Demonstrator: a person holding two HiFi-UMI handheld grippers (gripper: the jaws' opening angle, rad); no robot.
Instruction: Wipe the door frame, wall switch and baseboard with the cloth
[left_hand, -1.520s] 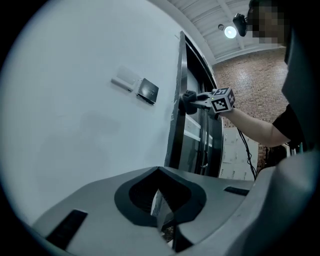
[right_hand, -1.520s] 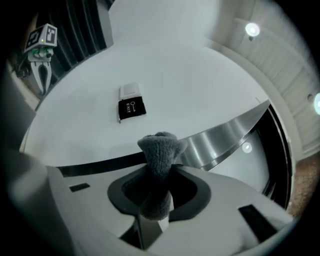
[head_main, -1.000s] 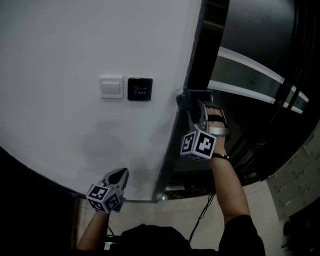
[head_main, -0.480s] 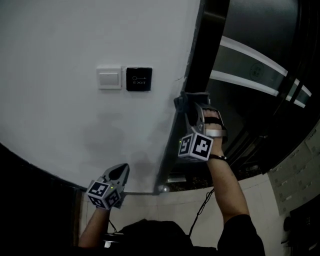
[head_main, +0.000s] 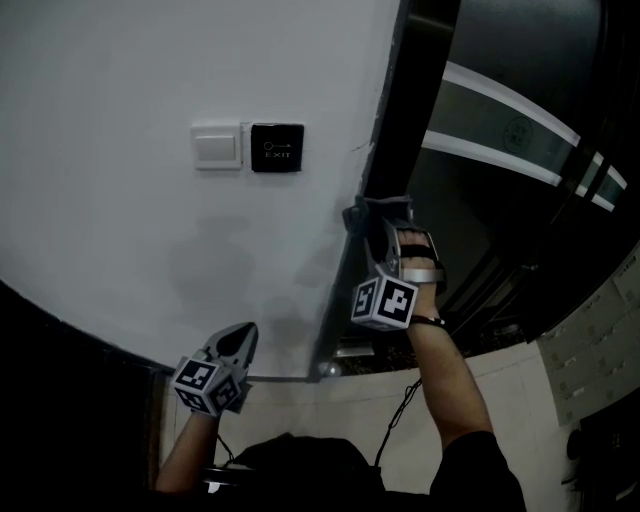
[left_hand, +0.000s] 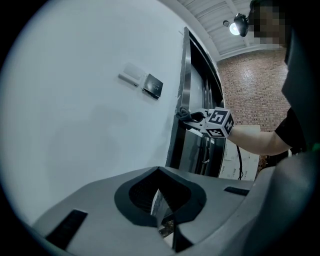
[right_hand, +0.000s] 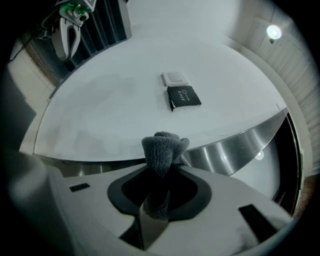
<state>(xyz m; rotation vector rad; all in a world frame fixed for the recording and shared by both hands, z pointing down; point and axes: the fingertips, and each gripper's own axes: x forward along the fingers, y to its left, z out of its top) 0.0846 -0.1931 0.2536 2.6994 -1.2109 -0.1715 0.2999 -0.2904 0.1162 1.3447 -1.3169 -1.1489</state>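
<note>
Right tongs: clenched on fluffy grey terry cloth, at dark metal door frame. Left tongs: closed, empty, near white wall.

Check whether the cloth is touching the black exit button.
Apart. In the head view the cloth, clamped in the right gripper, sits at the door frame, with bare wall between it and the black exit button.

The cloth is a fuzzy charcoal grey. The wall is plain greyish white, the wall switch white, and the exit button black with pale lettering. The door frame is brushed silver. The light grey right gripper carries black-and-white square markers.
</note>
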